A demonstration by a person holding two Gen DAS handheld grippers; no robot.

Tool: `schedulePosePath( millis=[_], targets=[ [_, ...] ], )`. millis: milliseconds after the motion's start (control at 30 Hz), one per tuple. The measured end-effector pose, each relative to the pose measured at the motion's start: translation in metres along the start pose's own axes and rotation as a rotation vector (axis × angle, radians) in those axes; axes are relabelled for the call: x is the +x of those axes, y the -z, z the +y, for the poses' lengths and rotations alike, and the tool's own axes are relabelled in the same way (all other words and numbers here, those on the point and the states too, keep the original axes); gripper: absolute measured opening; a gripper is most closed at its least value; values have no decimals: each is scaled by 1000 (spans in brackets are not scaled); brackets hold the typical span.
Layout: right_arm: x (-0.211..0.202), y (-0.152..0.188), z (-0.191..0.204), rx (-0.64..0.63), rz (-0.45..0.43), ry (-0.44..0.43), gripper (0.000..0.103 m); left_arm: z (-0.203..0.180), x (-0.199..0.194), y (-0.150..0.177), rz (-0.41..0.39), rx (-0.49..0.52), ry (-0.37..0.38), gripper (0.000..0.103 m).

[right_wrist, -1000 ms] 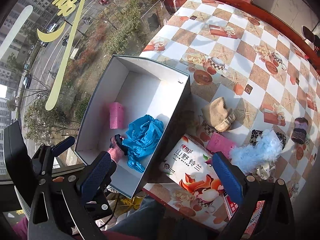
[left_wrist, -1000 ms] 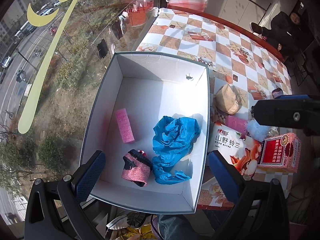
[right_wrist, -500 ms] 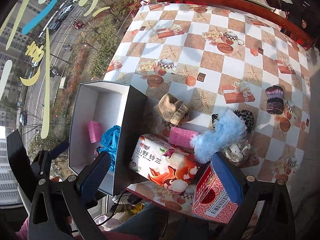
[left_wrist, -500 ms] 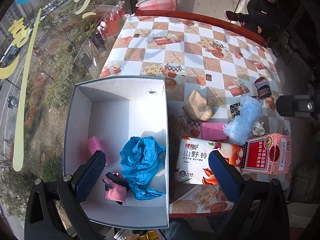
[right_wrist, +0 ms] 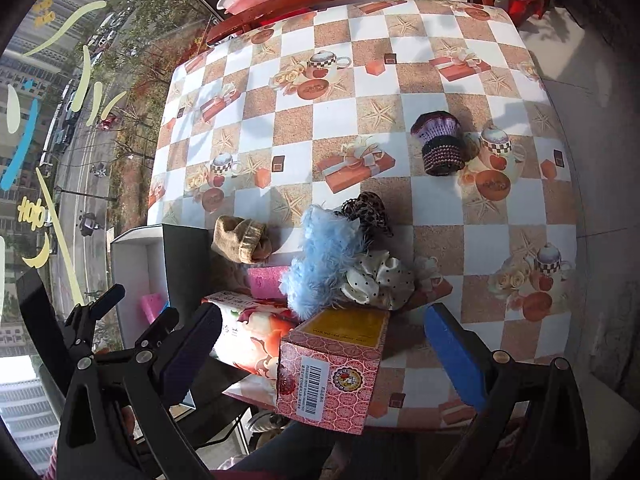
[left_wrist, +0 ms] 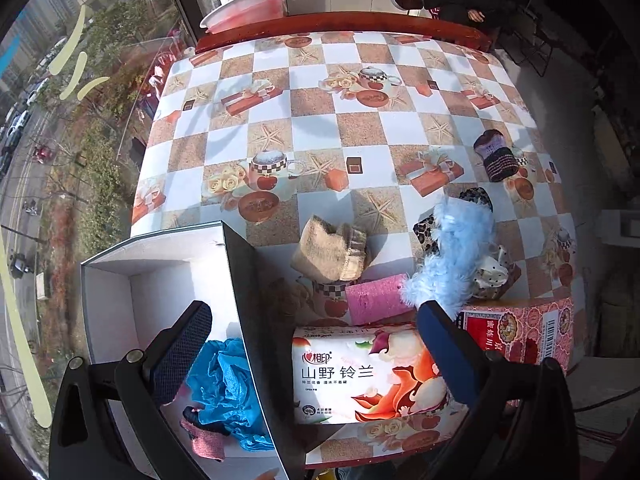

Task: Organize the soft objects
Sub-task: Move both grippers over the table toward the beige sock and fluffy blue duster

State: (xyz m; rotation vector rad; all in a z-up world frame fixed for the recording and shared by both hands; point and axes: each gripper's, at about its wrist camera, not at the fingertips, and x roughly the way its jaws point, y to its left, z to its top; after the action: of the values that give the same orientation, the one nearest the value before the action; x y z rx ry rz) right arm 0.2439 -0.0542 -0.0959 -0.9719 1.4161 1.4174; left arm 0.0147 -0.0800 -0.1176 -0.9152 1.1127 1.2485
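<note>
A white open box [left_wrist: 120, 296] stands at the table's near left corner. It holds a blue crumpled cloth [left_wrist: 224, 384], a pink-and-black sock [left_wrist: 202, 438] and a pink sponge [right_wrist: 151, 305]. On the table lie a tan sock [left_wrist: 332, 250], a pink sponge [left_wrist: 374, 300], a fluffy light-blue piece [left_wrist: 456, 256], a leopard scrunchie [right_wrist: 366, 208], a white dotted scrunchie [right_wrist: 376, 278] and a purple knit roll [right_wrist: 440, 144]. My left gripper [left_wrist: 316, 356] is open and empty above the box wall and tissue pack. My right gripper [right_wrist: 320, 352] is open and empty above the red carton.
A flowered tissue pack [left_wrist: 360, 372] and a red patterned carton [right_wrist: 332, 364] lie at the table's near edge. The checkered tablecloth [left_wrist: 360, 128] has a red wooden rim at the back. A pink basin [left_wrist: 244, 8] sits behind it. A window is on the left.
Both grippers have swung right, away from the box interior toward the pile of soft things on the table. Both stayed open and empty.
</note>
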Motion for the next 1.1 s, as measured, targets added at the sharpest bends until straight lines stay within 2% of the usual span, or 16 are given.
schedulePosePath(
  millis=[267, 433, 633, 800, 967, 1100],
  targets=[
    [13, -2, -45, 79, 32, 23, 102, -32, 48, -33, 68, 130, -52, 103],
    [31, -6, -64, 112, 75, 25, 102, -38, 81, -44, 123, 152, -76, 103],
    [61, -18, -76, 170, 140, -38, 102, -41, 109, -49, 177, 176, -90, 103],
    [86, -33, -86, 237, 180, -54, 102, -43, 127, -51, 213, 186, -90, 103],
    [105, -46, -94, 281, 195, -46, 102, -42, 141, -54, 246, 180, -91, 103],
    [119, -59, -96, 312, 184, -85, 102, -43, 148, -55, 258, 176, -105, 103]
  ],
)
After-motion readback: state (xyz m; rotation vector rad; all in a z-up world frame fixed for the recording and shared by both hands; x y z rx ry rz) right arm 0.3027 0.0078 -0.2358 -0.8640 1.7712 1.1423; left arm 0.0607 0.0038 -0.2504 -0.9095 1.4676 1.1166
